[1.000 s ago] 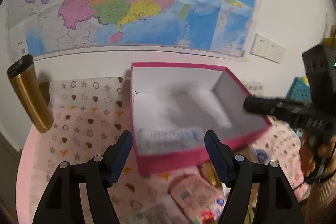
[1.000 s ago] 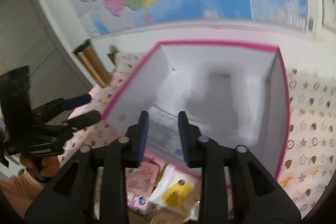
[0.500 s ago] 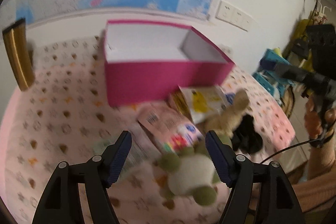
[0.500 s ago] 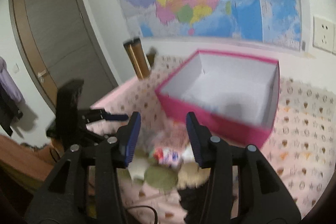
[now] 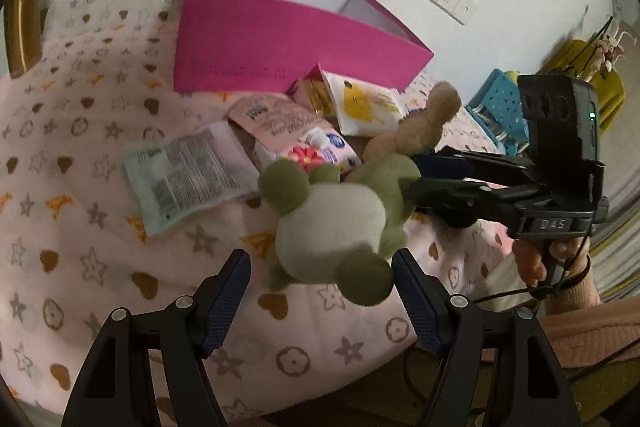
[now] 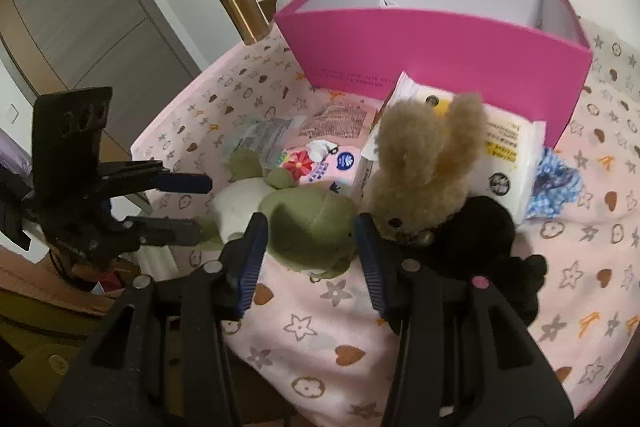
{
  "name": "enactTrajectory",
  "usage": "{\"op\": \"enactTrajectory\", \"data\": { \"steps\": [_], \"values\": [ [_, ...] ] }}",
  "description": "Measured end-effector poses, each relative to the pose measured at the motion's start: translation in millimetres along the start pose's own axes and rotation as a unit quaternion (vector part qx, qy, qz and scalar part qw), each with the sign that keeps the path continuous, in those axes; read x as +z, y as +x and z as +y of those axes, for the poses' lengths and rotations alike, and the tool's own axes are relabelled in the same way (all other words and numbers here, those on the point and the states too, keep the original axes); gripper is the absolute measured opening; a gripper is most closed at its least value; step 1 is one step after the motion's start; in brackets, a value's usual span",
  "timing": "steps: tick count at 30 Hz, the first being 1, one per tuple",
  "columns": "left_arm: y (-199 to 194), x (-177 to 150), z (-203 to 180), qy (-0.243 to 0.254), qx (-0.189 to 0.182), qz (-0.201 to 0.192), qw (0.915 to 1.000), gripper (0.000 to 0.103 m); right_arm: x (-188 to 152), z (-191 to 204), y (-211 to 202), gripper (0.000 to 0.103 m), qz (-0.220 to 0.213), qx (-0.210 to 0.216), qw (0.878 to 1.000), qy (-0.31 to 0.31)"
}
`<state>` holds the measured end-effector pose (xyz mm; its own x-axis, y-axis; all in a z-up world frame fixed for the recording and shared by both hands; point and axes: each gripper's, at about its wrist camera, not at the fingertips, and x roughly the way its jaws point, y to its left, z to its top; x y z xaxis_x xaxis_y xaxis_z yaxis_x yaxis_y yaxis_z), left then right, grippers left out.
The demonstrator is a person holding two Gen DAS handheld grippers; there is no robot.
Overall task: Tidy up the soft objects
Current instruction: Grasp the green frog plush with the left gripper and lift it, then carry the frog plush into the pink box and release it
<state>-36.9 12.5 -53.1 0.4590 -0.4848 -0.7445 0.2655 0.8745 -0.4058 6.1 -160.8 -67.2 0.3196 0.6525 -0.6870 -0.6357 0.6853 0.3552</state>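
Observation:
A green and white plush frog [image 5: 332, 223] lies on the pink patterned cloth [image 5: 80, 247] in front of the pink box [image 5: 280, 43]. My left gripper [image 5: 322, 287] is open, its tips on either side of the frog's white belly without pressing it. The frog's green head [image 6: 312, 227] sits between the jaws of my right gripper [image 6: 310, 243], which are opening. A beige plush bunny [image 6: 424, 167] and a black plush [image 6: 492, 227] lie just to the right of it. In the right wrist view, the left gripper [image 6: 196, 205] comes in from the left.
Soft packs lie between the toys and the box [image 6: 440, 39]: a white one with yellow print [image 6: 504, 155], a pink one [image 6: 332, 163] and a pale green one [image 5: 188, 171]. A blue checked cloth [image 6: 556, 179] is at the right, and a gold tumbler [image 6: 240, 7] stands behind the box's left corner.
Both grippers pulled back from over the box and dropped toward the plush toys. The right jaws spread wider. The frog now lies between both pairs of fingers.

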Motion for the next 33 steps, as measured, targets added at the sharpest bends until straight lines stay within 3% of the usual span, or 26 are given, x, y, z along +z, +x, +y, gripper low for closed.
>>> {"op": "enactTrajectory", "data": {
  "steps": [5,7,16,23,33],
  "values": [
    [9,0,-1,-0.001,-0.008,0.006,1.0,0.071,-2,-2,11,0.052,-0.003,0.002,1.0,0.008],
    [13,1,-2,-0.001,0.0,0.008,1.0,0.058,-2,0,10,0.052,-0.008,0.003,1.0,0.006],
    [-10,11,-7,0.001,0.003,-0.022,0.9998,0.056,-2,13,-3,0.051,-0.027,-0.009,1.0,-0.004],
    [-41,47,-18,0.037,0.02,-0.076,0.9962,0.056,20,25,-34,0.051,-0.07,-0.002,0.997,-0.021],
    [-57,126,-22,0.073,0.054,-0.128,0.9876,0.056,93,22,-63,0.051,-0.146,-0.012,0.989,-0.03]
  ]
}}
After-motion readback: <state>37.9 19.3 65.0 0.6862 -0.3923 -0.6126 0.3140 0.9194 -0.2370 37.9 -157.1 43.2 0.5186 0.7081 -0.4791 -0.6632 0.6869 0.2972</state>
